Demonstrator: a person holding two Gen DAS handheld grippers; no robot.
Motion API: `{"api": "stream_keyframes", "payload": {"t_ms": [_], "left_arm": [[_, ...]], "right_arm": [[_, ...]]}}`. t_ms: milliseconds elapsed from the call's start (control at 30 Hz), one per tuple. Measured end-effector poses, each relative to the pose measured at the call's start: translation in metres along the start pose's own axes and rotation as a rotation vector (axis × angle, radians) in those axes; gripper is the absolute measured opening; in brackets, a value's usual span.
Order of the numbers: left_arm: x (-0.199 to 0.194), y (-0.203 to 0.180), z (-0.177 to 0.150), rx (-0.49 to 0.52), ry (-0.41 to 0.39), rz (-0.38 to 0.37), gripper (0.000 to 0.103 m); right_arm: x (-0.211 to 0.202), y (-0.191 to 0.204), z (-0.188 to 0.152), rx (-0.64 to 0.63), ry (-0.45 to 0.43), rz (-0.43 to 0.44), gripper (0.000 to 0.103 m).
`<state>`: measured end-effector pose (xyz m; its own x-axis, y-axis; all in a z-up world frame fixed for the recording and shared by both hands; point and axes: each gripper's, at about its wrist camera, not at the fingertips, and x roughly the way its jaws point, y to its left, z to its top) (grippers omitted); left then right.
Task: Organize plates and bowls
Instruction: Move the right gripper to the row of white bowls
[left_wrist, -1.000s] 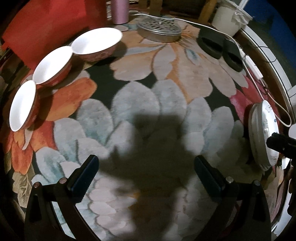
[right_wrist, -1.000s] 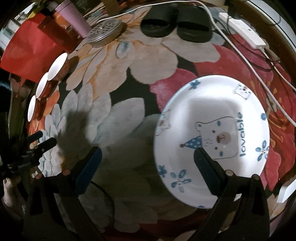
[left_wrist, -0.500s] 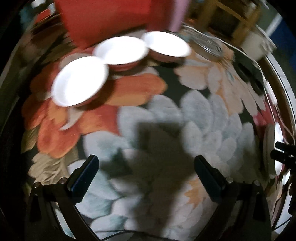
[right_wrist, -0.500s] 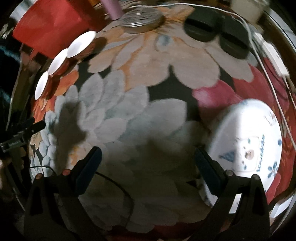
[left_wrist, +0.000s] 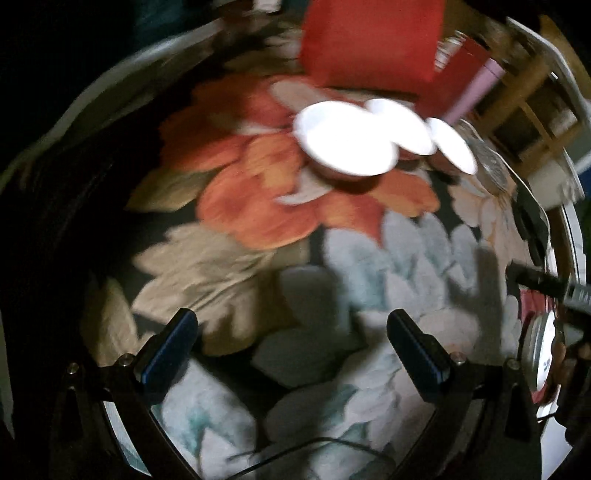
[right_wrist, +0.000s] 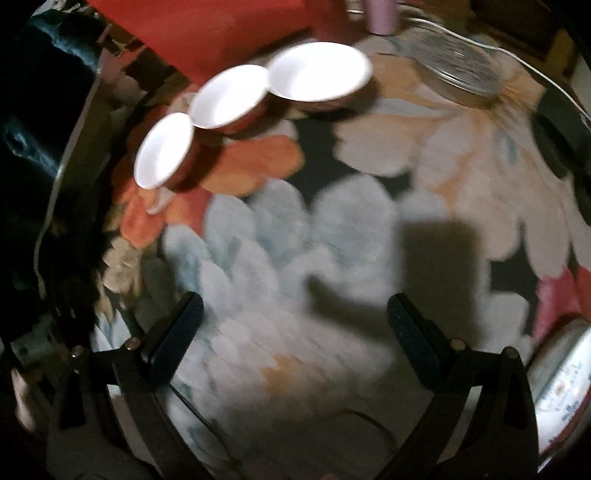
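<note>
Three white bowls with red outsides stand in a row on the flowered rug: the nearest bowl (left_wrist: 347, 142) (right_wrist: 164, 149), the middle bowl (left_wrist: 402, 125) (right_wrist: 229, 96) and the far bowl (left_wrist: 454, 146) (right_wrist: 319, 72). The white plate with a blue bear print (left_wrist: 541, 350) (right_wrist: 561, 384) lies at the right edge of both views. My left gripper (left_wrist: 291, 350) is open above the rug, well short of the bowls. My right gripper (right_wrist: 295, 338) is open too, with nothing between its fingers; its tip (left_wrist: 535, 282) shows at the far right of the left wrist view.
A red cloth (left_wrist: 369, 40) (right_wrist: 199, 26) lies behind the bowls, with a pink cylinder (left_wrist: 476, 88) (right_wrist: 380, 14) beside it. A round metal grate (right_wrist: 458, 74), a white cable (right_wrist: 524, 55) and dark slippers (right_wrist: 557, 144) sit at the far right. Wooden furniture (left_wrist: 532, 107) stands beyond the rug.
Both grippers have swung left toward the bowls. The bowls now sit nearer the middle of each view and the plate has slid to the right edge. Both stay open.
</note>
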<state>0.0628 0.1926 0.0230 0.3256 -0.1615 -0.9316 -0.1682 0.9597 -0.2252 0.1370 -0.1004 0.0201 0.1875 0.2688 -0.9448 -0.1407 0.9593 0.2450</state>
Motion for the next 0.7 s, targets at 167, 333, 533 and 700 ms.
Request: {"api": "stream_keyframes", "payload": {"t_ms": [167,333,533,700], "left_arm": [[0.001,0.033,-0.002,-0.067,0.007,0.012,0.102],[-0.008,0.039,0.001,-0.046,-0.016,0.018,0.102],[-0.007,0.043,-0.005,0.013,0.011,0.042,0.102],[-0.004,0.049,-0.013,0.053,0.037,0.067,0.102]], "right_arm": [[0.023,0.03,0.022,0.043,0.002,0.046,0.099],[0.048,0.046,0.048,0.133,-0.021,0.073,0.094],[0.088,0.064,0.074,0.228,-0.015,0.125,0.075],[0.109,0.081,0.089,0.23,-0.021,0.146,0.055]]}}
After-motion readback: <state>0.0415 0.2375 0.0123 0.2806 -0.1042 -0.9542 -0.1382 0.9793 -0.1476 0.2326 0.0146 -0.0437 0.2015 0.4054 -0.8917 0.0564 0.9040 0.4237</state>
